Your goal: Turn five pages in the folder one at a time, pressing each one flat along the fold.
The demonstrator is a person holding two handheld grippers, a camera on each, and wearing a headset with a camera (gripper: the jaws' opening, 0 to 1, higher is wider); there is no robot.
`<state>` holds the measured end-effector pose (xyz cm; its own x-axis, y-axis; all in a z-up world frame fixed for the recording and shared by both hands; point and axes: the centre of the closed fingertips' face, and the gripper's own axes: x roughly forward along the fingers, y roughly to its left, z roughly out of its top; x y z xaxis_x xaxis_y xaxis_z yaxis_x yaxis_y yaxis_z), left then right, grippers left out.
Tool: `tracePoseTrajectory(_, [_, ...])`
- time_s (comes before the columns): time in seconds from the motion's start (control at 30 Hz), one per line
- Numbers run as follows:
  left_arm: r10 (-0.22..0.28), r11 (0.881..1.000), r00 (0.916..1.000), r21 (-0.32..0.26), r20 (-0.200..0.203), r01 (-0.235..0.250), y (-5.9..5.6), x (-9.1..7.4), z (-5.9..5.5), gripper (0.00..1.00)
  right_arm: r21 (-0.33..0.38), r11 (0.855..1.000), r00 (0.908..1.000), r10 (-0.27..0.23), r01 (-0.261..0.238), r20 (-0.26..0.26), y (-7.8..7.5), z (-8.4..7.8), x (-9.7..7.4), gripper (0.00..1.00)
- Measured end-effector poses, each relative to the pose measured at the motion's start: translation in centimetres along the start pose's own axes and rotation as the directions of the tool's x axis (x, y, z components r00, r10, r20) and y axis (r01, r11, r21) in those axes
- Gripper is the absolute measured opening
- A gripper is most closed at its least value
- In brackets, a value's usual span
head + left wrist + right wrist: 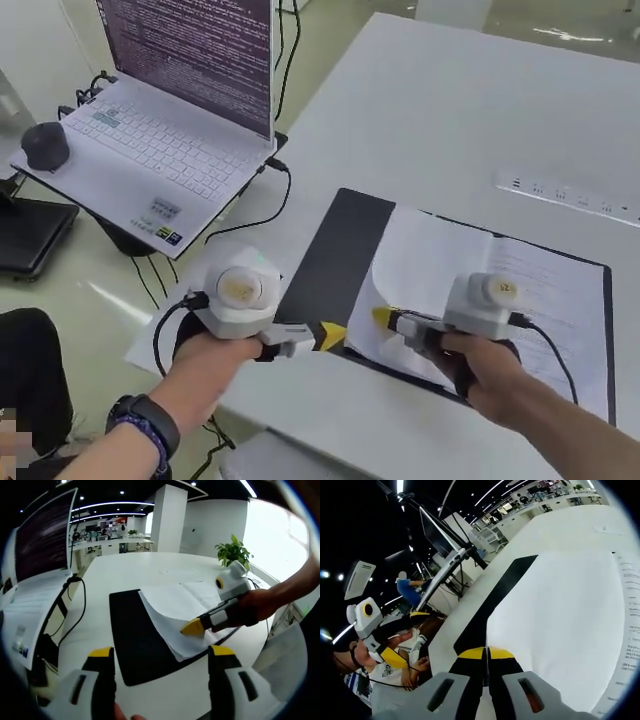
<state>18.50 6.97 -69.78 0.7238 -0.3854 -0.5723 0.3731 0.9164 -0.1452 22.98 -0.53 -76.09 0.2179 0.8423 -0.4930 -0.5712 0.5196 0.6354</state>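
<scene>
An open folder lies on the white table, its black inside cover (340, 250) on the left and white pages (450, 270) on the right. My right gripper (385, 318) is shut on the lower left edge of the top page (170, 605), which curls up off the stack. In the right gripper view the yellow tips (486, 653) are closed together at the page's edge (555, 615). My left gripper (333, 335) hovers open over the table's near edge, just in front of the black cover (135, 640), with nothing between its fingertips (161, 652).
A white laptop (180, 120) stands open at the left on a stand, with a dark mouse (45, 145) beside it and cables (250, 215) trailing to the table. A white power strip (570, 195) lies at the far right. A potted plant (232, 555) stands beyond the table.
</scene>
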Motion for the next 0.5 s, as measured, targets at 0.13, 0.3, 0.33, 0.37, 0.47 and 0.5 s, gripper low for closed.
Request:
tracePoseTrajectory(0.13, [0.006, 1.0, 1.0, -0.007, 0.001, -0.006, 0.2, -0.2, -0.2, 0.76, 0.021, 1.0, 0.9997, -0.015, 0.015, -0.018, -0.8, -0.5, 0.6, 0.0])
tracePoseTrajectory(0.3, [0.012, 1.0, 0.9999, -0.017, -0.002, -0.012, 0.5, -0.3, -0.5, 0.76, 0.041, 0.998, 0.9987, -0.035, 0.037, -0.036, -1.7, -1.1, 1.3, 0.0])
tracePoseTrajectory(0.33, [0.013, 1.0, 0.9999, -0.018, -0.002, -0.013, 0.5, -0.4, -0.5, 0.76, 0.046, 0.998, 0.9983, -0.041, 0.043, -0.04, -2.0, -1.3, 1.5, 0.0])
tracePoseTrajectory(0.37, [0.013, 1.0, 0.9999, -0.02, -0.003, -0.014, 0.5, -0.4, -0.5, 0.76, 0.049, 0.998, 0.9979, -0.047, 0.049, -0.045, -2.1, -1.4, 1.5, 0.0])
tracePoseTrajectory(0.47, [0.016, 1.0, 0.9998, -0.021, -0.009, -0.016, 0.5, -0.4, -0.7, 0.75, 0.066, 0.996, 0.9976, -0.049, 0.052, -0.049, -2.4, -1.6, 1.8, 0.01])
tracePoseTrajectory(0.5, [0.018, 1.0, 0.9998, -0.023, -0.009, -0.018, 0.5, -0.4, -0.7, 0.75, 0.072, 0.996, 0.9975, -0.053, 0.056, -0.046, -2.3, -1.6, 1.7, 0.01])
